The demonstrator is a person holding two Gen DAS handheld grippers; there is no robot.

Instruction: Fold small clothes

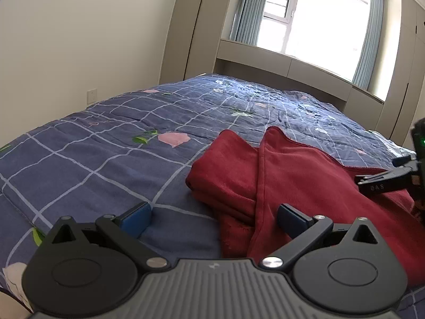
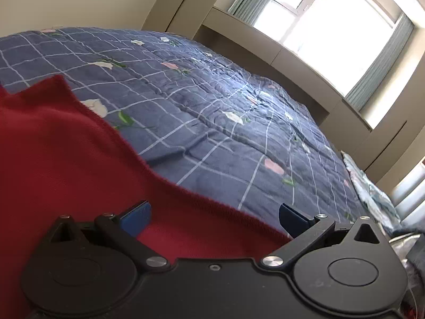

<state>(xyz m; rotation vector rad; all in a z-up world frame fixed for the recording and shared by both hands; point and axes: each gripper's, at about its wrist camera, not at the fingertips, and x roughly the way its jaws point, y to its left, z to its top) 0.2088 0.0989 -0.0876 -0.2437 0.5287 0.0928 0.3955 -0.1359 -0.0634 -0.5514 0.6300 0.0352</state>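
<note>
Red garment (image 1: pixel 279 180): part-folded on bed (image 1: pixel 106 138), ahead-right of left hand-held gripper (image 1: pixel 213 216), beneath right hand-held gripper (image 2: pixel 215 219). Both released, jaws spread. Step: mid-fold. Next: pinch an edge.

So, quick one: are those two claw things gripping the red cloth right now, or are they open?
Left gripper: open, holding nothing, just above the red cloth.
Right gripper: open, holding nothing, the cloth's edge lying between its fingers.

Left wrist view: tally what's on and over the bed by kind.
Red garment: 1
Blue checked quilt: 1
Hand-held gripper: 2, left and right
Total: 4
</note>
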